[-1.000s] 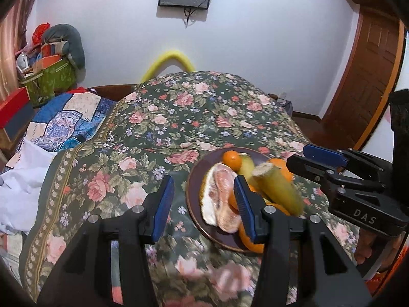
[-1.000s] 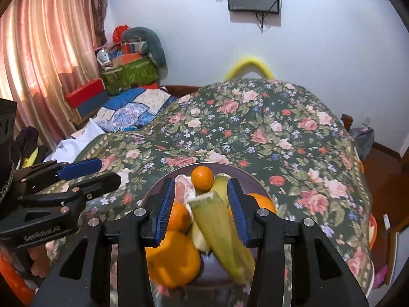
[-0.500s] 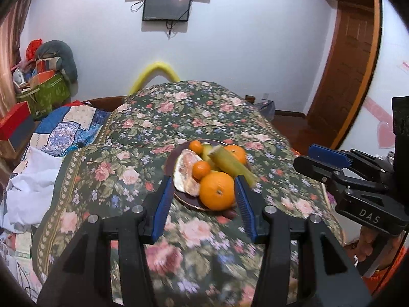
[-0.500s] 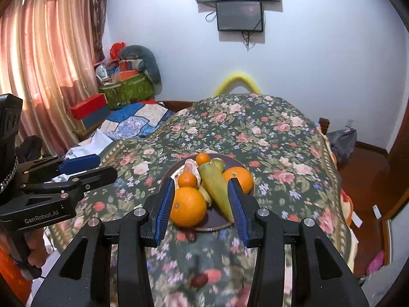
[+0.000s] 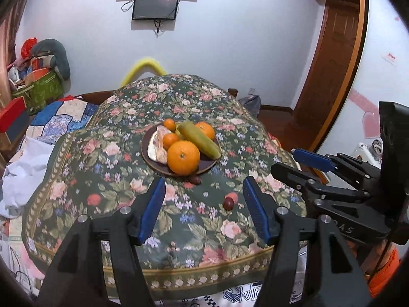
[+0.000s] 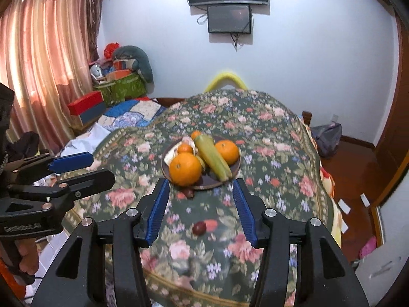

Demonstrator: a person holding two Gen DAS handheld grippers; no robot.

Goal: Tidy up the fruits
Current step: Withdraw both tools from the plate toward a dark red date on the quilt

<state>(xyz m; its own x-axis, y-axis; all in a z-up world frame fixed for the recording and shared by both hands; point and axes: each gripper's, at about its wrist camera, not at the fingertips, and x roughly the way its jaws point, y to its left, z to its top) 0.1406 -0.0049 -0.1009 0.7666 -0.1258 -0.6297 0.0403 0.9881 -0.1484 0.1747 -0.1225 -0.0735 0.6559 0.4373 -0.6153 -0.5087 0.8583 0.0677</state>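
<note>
1. The plate (image 5: 153,165) of fruit is sitting mid-frame on the floral desk (image 5: 122,117), a big orange (image 5: 183,157) perching at its near rim.
2. Two small dark fruits (image 5: 228,203) are lying loose below the plate; they risk rolling off the rounded cloth.
3. The left gripper (image 5: 204,211) and right gripper (image 6: 199,208) are both hanging wide and empty, now backed well away from the plate they crowded a second ago.

L hand-held gripper (image 5: 203,203): jaws apart, empty | R hand-held gripper (image 6: 200,207): same
</note>
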